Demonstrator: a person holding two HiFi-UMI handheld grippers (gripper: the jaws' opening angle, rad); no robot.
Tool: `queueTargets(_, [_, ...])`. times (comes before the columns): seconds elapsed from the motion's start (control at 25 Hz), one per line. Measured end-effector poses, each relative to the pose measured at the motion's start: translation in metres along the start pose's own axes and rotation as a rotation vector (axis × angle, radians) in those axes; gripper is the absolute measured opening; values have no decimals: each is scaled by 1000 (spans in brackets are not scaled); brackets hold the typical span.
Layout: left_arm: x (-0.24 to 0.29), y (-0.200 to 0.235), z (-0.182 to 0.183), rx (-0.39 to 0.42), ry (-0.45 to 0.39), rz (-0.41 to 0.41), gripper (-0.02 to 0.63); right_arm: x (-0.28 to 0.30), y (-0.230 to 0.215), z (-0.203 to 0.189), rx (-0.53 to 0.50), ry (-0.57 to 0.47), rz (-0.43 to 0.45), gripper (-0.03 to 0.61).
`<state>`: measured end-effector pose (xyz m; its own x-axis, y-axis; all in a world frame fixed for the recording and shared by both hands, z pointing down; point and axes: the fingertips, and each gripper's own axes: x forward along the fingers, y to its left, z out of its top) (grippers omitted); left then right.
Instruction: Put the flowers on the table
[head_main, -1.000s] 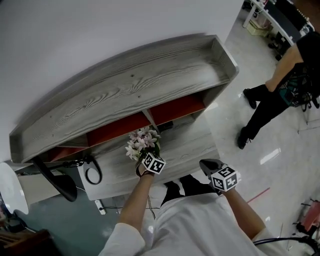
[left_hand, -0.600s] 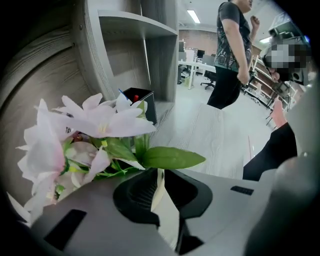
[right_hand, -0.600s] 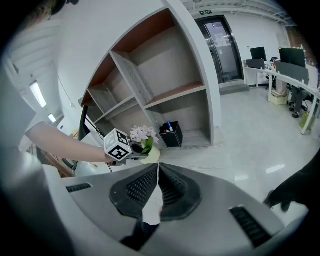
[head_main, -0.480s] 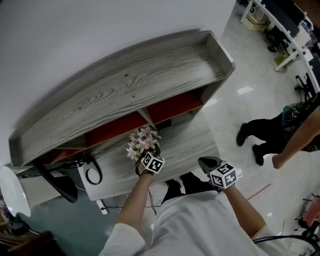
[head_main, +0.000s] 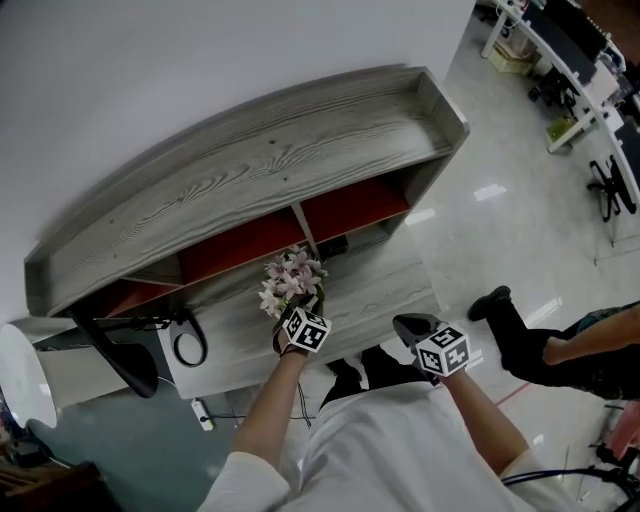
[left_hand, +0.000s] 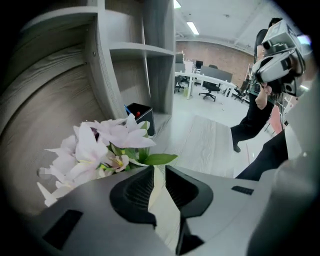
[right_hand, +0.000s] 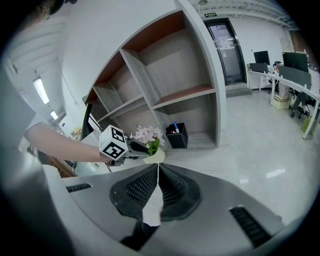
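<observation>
While still in left tool (left_hand: 159, 169), flowers (left_hand: 98, 146) unmoved

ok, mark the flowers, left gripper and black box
flowers (head_main: 290, 280), head view, on the pale blossoms.
left gripper (left_hand: 159, 168), left gripper view, midway between its fingertips.
black box (right_hand: 176, 136), right gripper view, on its front face.

left hand-held gripper (head_main: 297, 310): flowers (head_main: 290, 281) at tip | above table (head_main: 372, 290)

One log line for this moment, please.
left gripper shut on flowers | flowers over table | right gripper shut, empty
</observation>
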<state>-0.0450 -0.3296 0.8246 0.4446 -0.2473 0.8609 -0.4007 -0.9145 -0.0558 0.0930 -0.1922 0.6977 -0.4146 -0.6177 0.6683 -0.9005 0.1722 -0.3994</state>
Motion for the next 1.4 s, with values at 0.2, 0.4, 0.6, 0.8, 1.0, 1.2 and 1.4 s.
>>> queueTargets(0.2, [-36,-4,3,-20,-81,3,64,1,23,-1,-22,-15,3,20])
queueTargets(0.4, [-74,-6,2,-35,-151,19,41,1,47,-8,-49,-22,6,20])
queueTargets(0.6, [-107,-5,-8,-82,-218,39,17,4,64,-15,-72,-25,-4,20])
queueTargets(0.8, [-137,-5,-26,-151,-274,65,10,10,83,-24,-82,-28,2,20])
queueTargets(1.0, [-168,-17,-45,-238,-316,80,9,12,90,-28,-104,-16,32,20])
queueTargets(1.2, [-187,-38,-53,-362,-366,68,9,11,91,-27,-136,-15,79,20])
queueTargets(1.4, [-211,-68,-45,-512,-430,62,9,-7,83,-31,-185,-5,114,20])
